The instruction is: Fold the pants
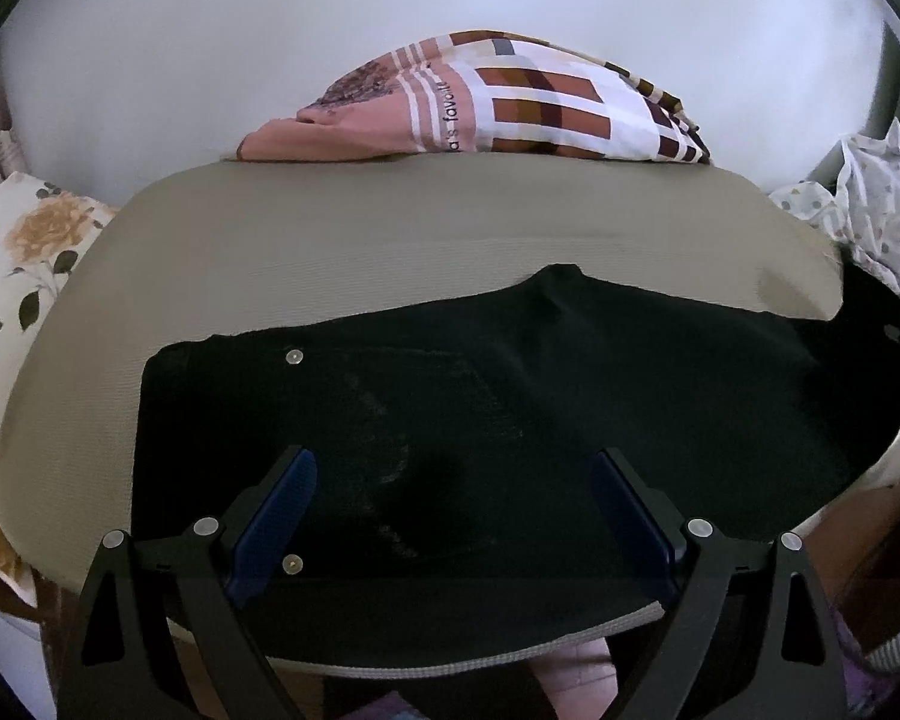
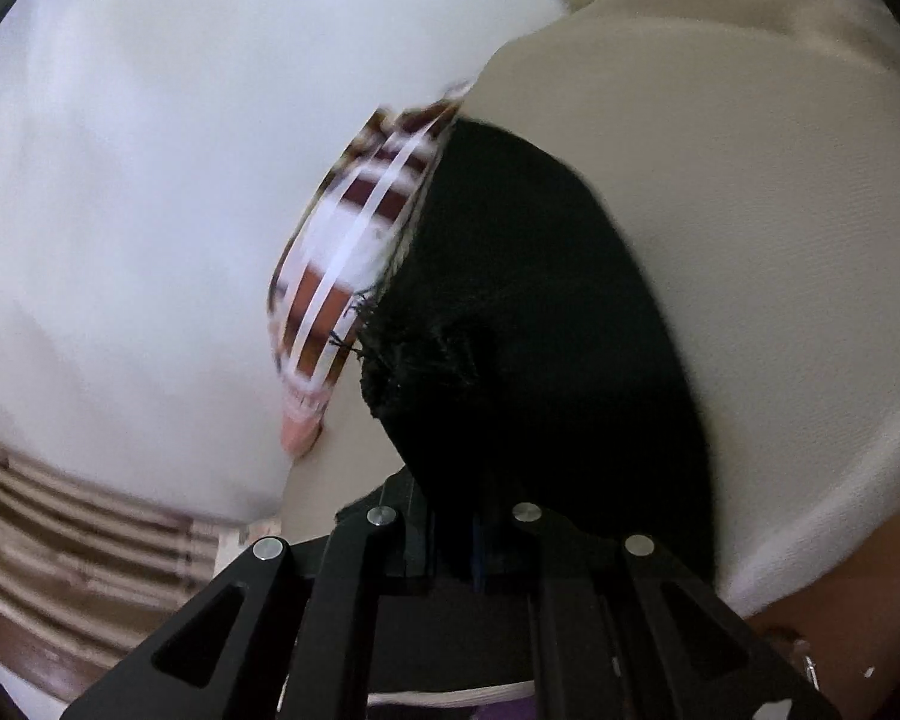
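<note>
Black pants [image 1: 480, 420] lie flat across a beige padded board [image 1: 360, 228], waist end at the left with two metal rivets showing. My left gripper [image 1: 456, 474] is open, its blue-padded fingers [image 1: 288, 498] spread just above the pants near the waist, holding nothing. In the right wrist view, my right gripper [image 2: 453, 516] is shut on the black pants [image 2: 528, 300], with a frayed hem end bunched just beyond the fingers and lifted over the board [image 2: 780, 240]. The view is blurred by motion.
A folded pink, brown and white checked cloth [image 1: 510, 102] lies at the board's far edge, also in the right wrist view [image 2: 354, 264]. A floral pillow [image 1: 24, 252] sits left, a dotted white cloth [image 1: 876, 198] right. A white wall is behind.
</note>
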A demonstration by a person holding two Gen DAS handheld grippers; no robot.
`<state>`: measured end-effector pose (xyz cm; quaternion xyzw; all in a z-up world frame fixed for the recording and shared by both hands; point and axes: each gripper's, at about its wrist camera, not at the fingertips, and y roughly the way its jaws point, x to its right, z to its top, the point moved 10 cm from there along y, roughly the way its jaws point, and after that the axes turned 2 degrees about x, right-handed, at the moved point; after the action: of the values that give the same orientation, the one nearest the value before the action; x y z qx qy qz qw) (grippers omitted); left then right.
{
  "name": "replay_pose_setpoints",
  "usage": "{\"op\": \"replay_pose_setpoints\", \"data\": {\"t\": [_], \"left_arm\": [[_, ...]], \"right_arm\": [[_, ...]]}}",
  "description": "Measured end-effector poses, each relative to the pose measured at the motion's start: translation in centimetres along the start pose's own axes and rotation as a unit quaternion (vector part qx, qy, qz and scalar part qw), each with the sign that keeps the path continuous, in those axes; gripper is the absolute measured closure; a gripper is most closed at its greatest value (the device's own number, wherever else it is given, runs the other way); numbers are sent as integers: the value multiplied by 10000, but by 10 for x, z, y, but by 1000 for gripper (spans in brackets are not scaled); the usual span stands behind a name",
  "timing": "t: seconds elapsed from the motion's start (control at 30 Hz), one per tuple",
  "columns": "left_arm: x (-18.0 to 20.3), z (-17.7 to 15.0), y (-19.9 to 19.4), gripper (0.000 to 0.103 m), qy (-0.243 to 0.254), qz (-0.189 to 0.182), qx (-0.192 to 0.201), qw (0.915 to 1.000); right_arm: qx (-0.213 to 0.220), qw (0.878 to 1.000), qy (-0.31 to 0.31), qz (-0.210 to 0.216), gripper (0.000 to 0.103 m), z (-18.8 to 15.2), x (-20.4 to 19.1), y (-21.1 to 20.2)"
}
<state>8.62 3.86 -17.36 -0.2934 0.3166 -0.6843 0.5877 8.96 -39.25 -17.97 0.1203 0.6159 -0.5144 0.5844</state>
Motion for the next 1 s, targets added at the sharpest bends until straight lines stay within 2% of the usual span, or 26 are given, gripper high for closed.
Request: {"op": "replay_pose_setpoints", "data": {"t": [0.27, 0.43, 1.0], "left_arm": [[-11, -3, 0, 10, -57, 111, -57, 9999], [-23, -4, -4, 10, -178, 165, -88, 9997], [-38, -22, 5, 10, -397, 172, -409, 9982]], "right_arm": [[-778, 9964, -279, 185, 93, -57, -39, 63], [-1170, 9921, -379, 232, 93, -94, -49, 84], [-1850, 9784, -875, 288, 93, -169, -71, 113]]}}
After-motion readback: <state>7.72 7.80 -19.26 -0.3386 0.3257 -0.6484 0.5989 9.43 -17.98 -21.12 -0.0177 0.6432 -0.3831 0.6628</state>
